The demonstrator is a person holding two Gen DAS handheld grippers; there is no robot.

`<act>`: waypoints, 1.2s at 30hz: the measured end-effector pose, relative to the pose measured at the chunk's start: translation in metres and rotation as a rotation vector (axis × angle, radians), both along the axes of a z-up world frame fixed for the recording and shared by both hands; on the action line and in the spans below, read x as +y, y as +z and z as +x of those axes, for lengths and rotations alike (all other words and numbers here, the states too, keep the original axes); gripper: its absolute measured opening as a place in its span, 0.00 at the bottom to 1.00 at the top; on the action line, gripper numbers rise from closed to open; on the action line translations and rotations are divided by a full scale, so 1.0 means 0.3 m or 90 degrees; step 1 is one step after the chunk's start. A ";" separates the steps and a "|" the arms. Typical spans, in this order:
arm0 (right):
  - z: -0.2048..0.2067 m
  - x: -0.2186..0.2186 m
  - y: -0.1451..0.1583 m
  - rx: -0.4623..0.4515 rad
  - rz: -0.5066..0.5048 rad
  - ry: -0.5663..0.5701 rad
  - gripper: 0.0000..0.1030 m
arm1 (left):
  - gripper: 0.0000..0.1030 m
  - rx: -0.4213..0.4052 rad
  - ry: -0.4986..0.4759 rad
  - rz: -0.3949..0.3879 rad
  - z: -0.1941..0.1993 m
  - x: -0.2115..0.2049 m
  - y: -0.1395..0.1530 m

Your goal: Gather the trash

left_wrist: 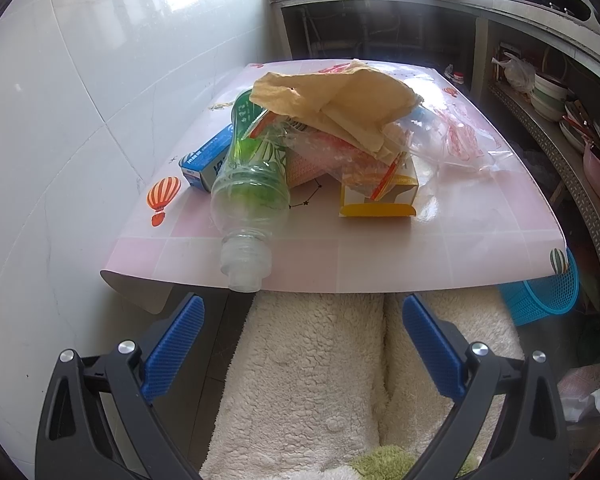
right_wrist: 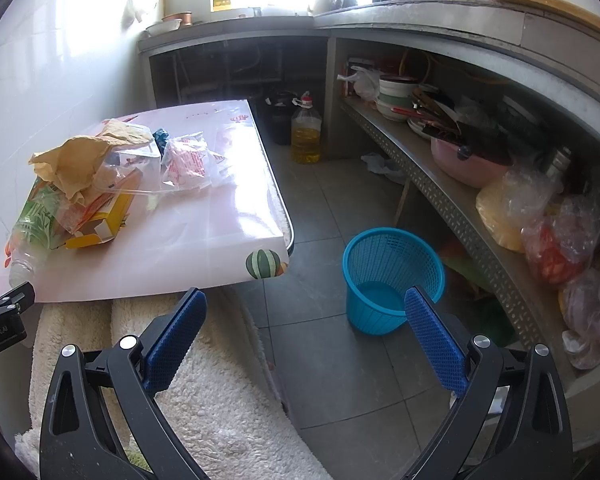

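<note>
A pile of trash lies on the pink table (left_wrist: pixel 440 256): an empty plastic bottle (left_wrist: pixel 252 192) with its neck over the front edge, a blue box (left_wrist: pixel 206 160), a yellow box (left_wrist: pixel 384 200), crumpled tan paper (left_wrist: pixel 340 96) and clear plastic bags (left_wrist: pixel 452 140). My left gripper (left_wrist: pixel 302 344) is open and empty, just below the table's front edge, close to the bottle neck. My right gripper (right_wrist: pixel 304 340) is open and empty, low between the table (right_wrist: pixel 204 256) and a blue mesh basket (right_wrist: pixel 392 276) on the floor. The pile (right_wrist: pixel 88 184) shows at left in the right wrist view.
White fleecy legs (left_wrist: pixel 312 380) sit under both grippers. A tiled wall (left_wrist: pixel 60 140) runs along the table's left. A shelf (right_wrist: pixel 460 208) with bowls, a pink pot and bags lines the right. An oil bottle (right_wrist: pixel 306 134) stands on the floor behind the table.
</note>
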State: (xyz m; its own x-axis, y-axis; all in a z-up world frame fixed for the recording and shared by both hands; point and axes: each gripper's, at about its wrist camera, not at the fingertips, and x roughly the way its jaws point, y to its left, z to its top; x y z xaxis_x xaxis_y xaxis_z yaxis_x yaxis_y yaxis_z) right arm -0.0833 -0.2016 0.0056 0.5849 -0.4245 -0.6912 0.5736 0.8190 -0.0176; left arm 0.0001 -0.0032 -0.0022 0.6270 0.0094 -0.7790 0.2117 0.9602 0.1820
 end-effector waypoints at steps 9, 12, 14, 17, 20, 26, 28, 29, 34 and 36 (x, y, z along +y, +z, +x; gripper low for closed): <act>0.037 -0.007 0.020 -0.001 -0.005 0.001 0.93 | 0.95 -0.021 0.003 -0.008 0.036 0.025 0.029; 0.070 -0.025 0.050 -0.013 -0.016 0.006 0.93 | 0.95 -0.039 0.009 -0.020 0.074 0.047 0.068; 0.106 -0.039 0.074 -0.021 -0.024 0.013 0.93 | 0.95 -0.053 0.016 -0.024 0.102 0.061 0.096; 0.160 -0.058 0.106 -0.040 -0.033 0.029 0.93 | 0.95 -0.061 0.014 -0.042 0.154 0.086 0.137; 0.226 -0.074 0.135 -0.056 -0.026 0.051 0.93 | 0.95 -0.058 -0.024 -0.088 0.218 0.103 0.173; 0.318 -0.098 0.148 -0.063 -0.008 0.069 0.93 | 0.95 -0.058 -0.134 -0.251 0.351 0.103 0.245; 0.340 -0.102 0.146 -0.060 -0.003 0.070 0.93 | 0.95 -0.036 -0.162 -0.240 0.419 0.049 0.256; 0.355 -0.108 0.143 -0.056 -0.001 0.070 0.93 | 0.95 -0.029 -0.176 -0.226 0.448 0.015 0.258; 0.405 -0.144 0.124 -0.041 0.016 0.064 0.93 | 0.95 -0.002 -0.201 -0.131 0.573 -0.133 0.194; 0.425 -0.154 0.122 -0.039 0.019 0.061 0.93 | 0.94 0.019 -0.194 -0.103 0.622 -0.163 0.143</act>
State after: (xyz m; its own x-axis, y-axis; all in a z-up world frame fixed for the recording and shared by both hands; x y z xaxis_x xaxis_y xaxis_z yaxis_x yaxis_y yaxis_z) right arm 0.0442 -0.2478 0.0421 0.6629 -0.3441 -0.6650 0.4918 0.8698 0.0402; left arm 0.1868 -0.0520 0.0408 0.5585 -0.3006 -0.7731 0.4968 0.8676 0.0215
